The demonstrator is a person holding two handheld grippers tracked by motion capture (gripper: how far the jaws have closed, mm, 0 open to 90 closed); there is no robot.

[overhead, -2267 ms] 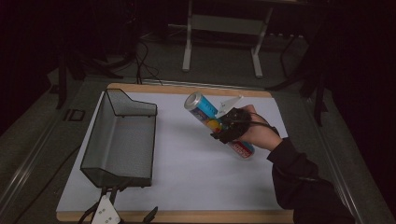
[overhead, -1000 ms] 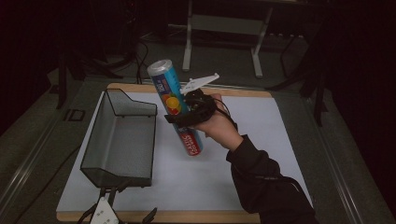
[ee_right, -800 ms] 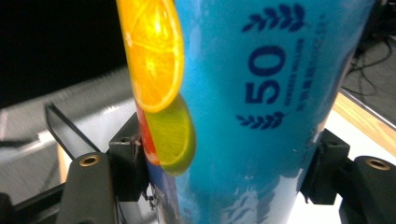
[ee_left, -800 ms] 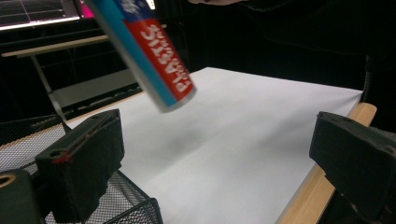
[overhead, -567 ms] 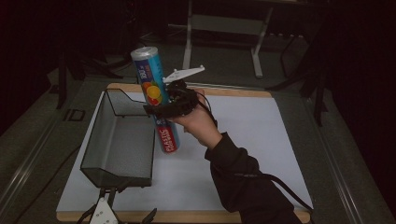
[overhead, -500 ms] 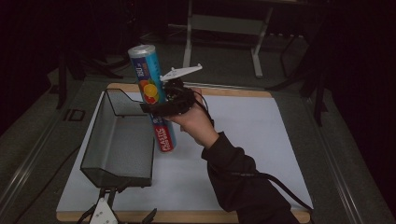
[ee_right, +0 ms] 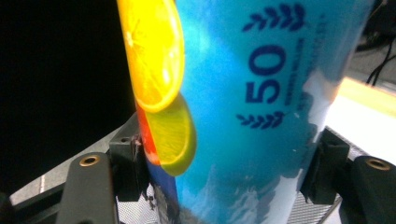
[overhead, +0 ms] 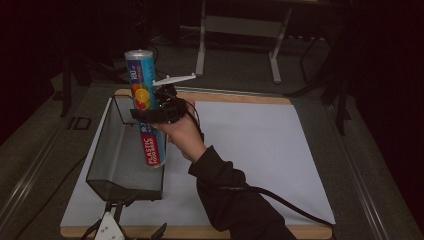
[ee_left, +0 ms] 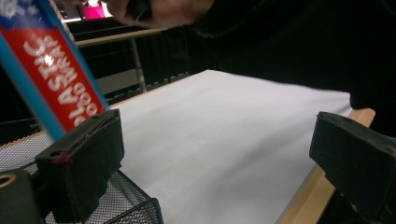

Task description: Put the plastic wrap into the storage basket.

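While one tall blue tube [overhead: 144, 107] with fruit pictures and a red "PLASTIC" band stands nearly upright in the air, the right hand-held gripper [overhead: 150, 114] is clenched around its middle, one black jaw pressed to each side as the right gripper view shows. One hand [overhead: 181, 134] in a dark sleeve carries that hand-held gripper, with a cable trailing back across the white sheet [overhead: 260, 145]. The tube's lower end hangs over the right edge of the single black mesh basket [overhead: 117, 165], which sits on the left part of the desk [overhead: 240, 97]. One left hand-held gripper [ee_left: 215, 154] lies low at the near edge of the desk just beside the basket; its two jaws stand wide apart, grasping nothing, and the tube's red band shows above its left jaw, farther off
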